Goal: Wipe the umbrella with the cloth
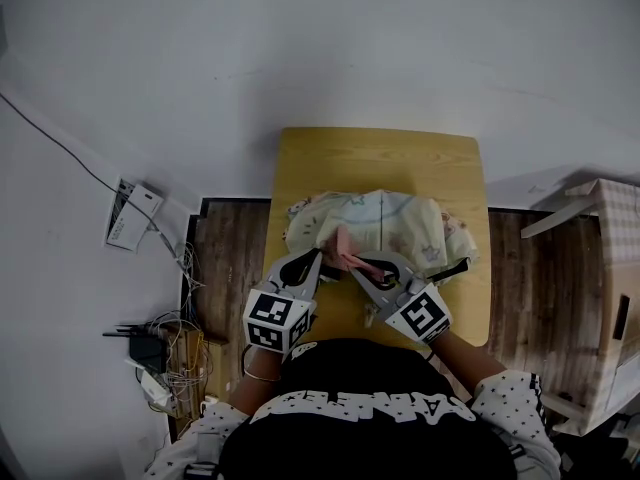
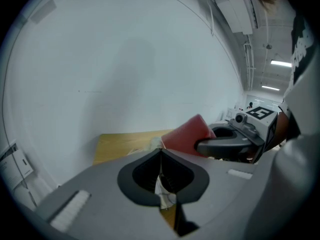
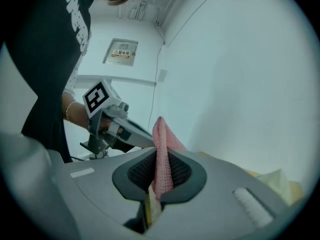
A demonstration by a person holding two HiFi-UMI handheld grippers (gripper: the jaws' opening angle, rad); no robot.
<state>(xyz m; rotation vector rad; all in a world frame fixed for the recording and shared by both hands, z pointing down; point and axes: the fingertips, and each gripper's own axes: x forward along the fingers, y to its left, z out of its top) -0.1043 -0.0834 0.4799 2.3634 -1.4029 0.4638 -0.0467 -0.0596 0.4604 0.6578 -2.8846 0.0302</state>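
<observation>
left tool (image 2: 161, 153): jaws pressed together on a thin fold of pale printed fabric, which reads as the canopy of the umbrella (image 1: 395, 223). right tool (image 3: 159, 160): jaws pinching the pink cloth (image 3: 163, 136), with a peak of it standing up past the tips. the umbrella lies collapsed and crumpled across the middle of the tabletop (image 1: 380, 158). the cloth sits at the umbrella's near edge, between your two tools; whether it touches the canopy cannot be told.

step in hand, as judged: the wiping itself, with you anchoring the fabric on one side and carrying the cloth on the other. how much of the canopy is done cannot be told. the next move calls for the cloth to be laid flat on the fabric and drawn away from the anchored fold, so the fabric stays taut and does not bunch. keep both pinches firm.

surroundings: the yellow wooden tabletop is set against a white wall (image 1: 300, 48). dark plank floor (image 1: 230, 268) shows to either side of the umbrella. left of the umbrella are a white device (image 1: 135, 216) and a tangle of cables (image 1: 165, 353); right of it is a cardboard box (image 1: 610, 268).
</observation>
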